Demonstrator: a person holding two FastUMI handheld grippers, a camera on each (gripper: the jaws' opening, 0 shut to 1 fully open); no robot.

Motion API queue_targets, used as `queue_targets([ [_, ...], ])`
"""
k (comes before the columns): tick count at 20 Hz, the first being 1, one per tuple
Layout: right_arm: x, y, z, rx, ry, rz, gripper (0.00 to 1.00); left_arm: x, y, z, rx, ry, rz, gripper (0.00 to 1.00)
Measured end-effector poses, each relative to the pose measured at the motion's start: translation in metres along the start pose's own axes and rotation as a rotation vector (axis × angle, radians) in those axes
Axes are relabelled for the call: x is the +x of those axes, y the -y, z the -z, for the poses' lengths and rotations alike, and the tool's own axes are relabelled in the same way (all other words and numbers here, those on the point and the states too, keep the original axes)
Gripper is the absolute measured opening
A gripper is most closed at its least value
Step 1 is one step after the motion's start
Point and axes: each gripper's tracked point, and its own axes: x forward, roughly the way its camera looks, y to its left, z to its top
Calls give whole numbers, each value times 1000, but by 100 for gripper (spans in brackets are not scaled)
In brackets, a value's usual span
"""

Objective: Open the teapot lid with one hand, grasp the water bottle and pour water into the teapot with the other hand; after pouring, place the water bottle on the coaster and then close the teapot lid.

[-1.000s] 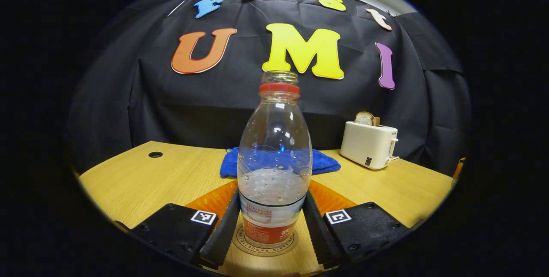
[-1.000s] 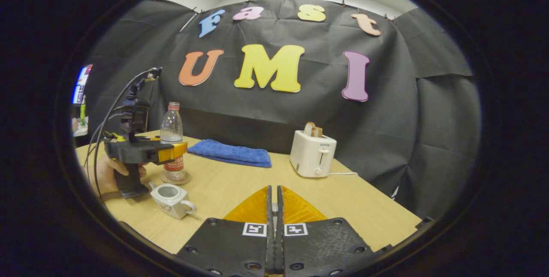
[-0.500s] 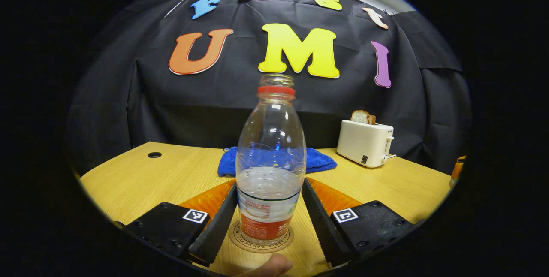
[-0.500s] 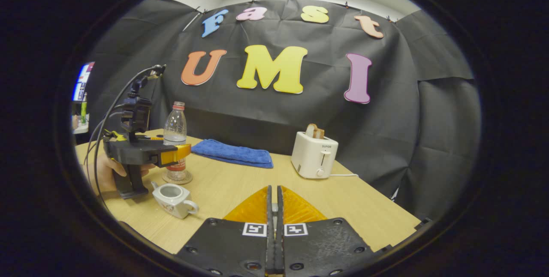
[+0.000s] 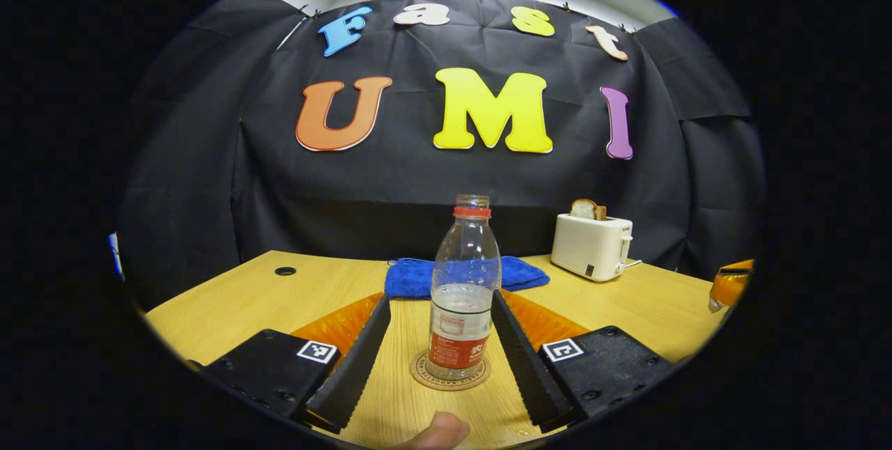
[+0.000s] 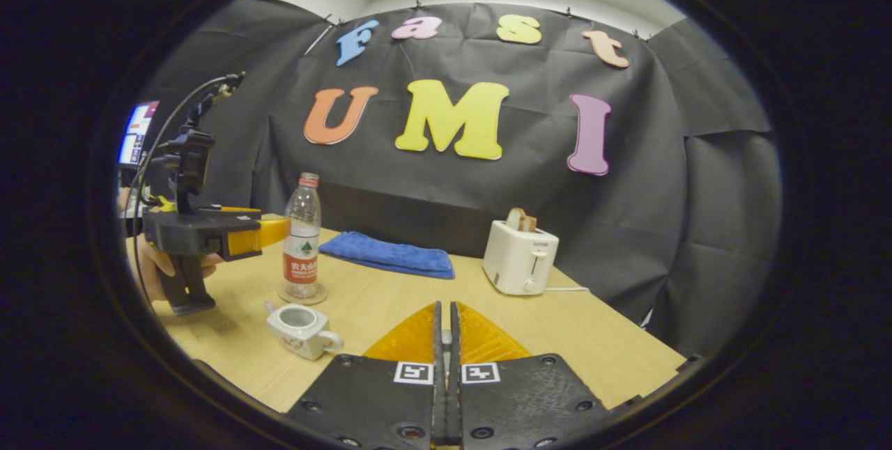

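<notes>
Left claw (image 5: 437, 321) gapes open, water bottle (image 5: 464, 290) upright on coaster (image 5: 449, 372), seemingly just beyond its fingertips.

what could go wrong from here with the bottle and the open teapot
1. The water bottle stands uncapped on the coaster, between the open fingers of the left hand-held gripper; a sideways nudge may tip and spill it.
2. The teapot sits open near the table edge; lowering the lid off-centre with the right hand-held gripper may shove it.
</notes>
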Motion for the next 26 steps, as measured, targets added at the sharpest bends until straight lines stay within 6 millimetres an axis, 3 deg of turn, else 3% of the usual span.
queue_targets([
  [6,-2,-31,2,8,17,-59,0,-57,-28,-14,-10,2,-94,91],
  [12,12,-81,14,36,-16,-215,1,-104,-33,-31,11,41,-105,91],
  [15,22,-100,8,97,-14,-269,1,-117,-33,-35,10,25,-97,91],
  [21,35,-130,-2,146,6,-321,1,-134,-52,-31,38,-60,-141,91],
  [24,45,-143,9,143,-31,-332,1,-137,-73,-36,58,-71,-195,91],
  [26,53,-148,12,128,-38,-323,1,-139,-70,-41,36,-60,-181,91],
])
